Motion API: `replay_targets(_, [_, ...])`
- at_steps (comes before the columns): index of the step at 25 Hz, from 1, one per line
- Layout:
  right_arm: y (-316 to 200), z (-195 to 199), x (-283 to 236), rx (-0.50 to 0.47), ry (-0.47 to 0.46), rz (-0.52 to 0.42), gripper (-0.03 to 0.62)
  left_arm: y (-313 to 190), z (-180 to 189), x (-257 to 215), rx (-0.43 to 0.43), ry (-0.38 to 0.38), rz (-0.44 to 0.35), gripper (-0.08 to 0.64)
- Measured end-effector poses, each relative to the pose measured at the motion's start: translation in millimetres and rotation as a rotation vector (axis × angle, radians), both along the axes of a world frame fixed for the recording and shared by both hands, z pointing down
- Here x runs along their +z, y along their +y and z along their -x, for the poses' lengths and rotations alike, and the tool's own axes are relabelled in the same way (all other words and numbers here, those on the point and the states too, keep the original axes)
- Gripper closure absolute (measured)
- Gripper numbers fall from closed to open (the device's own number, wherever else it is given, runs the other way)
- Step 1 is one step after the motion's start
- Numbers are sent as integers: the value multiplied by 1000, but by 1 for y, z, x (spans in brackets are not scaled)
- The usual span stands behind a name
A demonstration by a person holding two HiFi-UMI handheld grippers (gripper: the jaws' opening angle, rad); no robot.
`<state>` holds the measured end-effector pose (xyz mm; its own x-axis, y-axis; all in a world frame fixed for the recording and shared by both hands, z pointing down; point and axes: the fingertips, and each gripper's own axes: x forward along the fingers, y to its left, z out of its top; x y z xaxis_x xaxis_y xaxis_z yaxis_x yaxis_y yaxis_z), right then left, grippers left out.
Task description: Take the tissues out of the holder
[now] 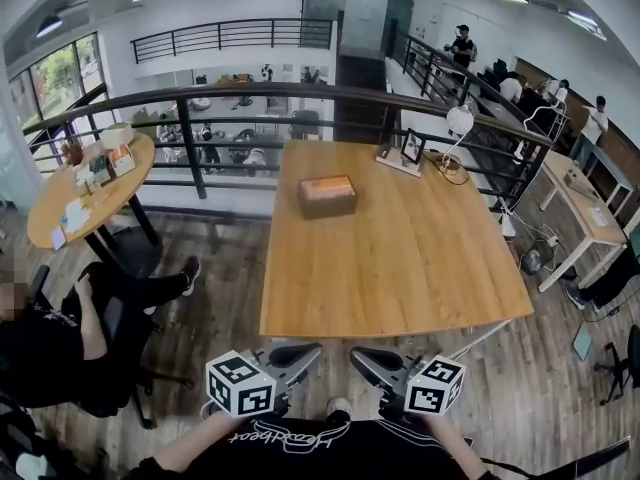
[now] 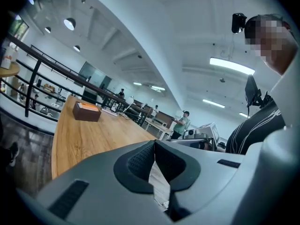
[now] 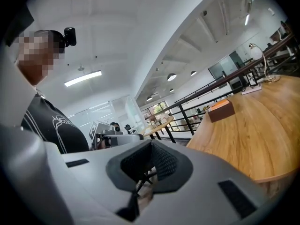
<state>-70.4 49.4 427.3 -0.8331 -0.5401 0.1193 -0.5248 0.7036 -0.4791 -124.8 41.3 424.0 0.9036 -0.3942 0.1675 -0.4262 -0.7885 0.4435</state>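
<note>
A brown tissue holder (image 1: 327, 195) with an orange top stands on the far part of the wooden table (image 1: 400, 268); it also shows in the left gripper view as a brown tissue holder (image 2: 86, 111) and in the right gripper view as a brown tissue holder (image 3: 221, 110). Both grippers are held low in front of the person's body, short of the table's near edge and far from the holder. My left gripper (image 1: 305, 353) is shut with nothing in it, jaws meeting at the tips (image 2: 154, 143). My right gripper (image 1: 362, 357) is likewise shut and empty (image 3: 151, 143). The two point toward each other.
A picture frame (image 1: 411, 148) and a white lamp (image 1: 459, 123) sit at the table's far right corner. A black railing (image 1: 200, 143) runs behind the table. A round table (image 1: 90, 190) with small items stands at the left, a seated person (image 1: 70, 333) next to it.
</note>
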Motion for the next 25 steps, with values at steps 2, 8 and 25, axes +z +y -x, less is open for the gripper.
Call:
replay_targets(2, [-24,-14,2,-8,-7,8,574,-22,-13,3,-13,-9,10,546])
replay_targets(8, [-97,-58,1,-36,-27,12,574,-88,-55,6,-52,-27,21,546])
replay_targets(25, [-201,-139,3,-112,-39,-15,574,-185,-135,13,-133,-46,10,546])
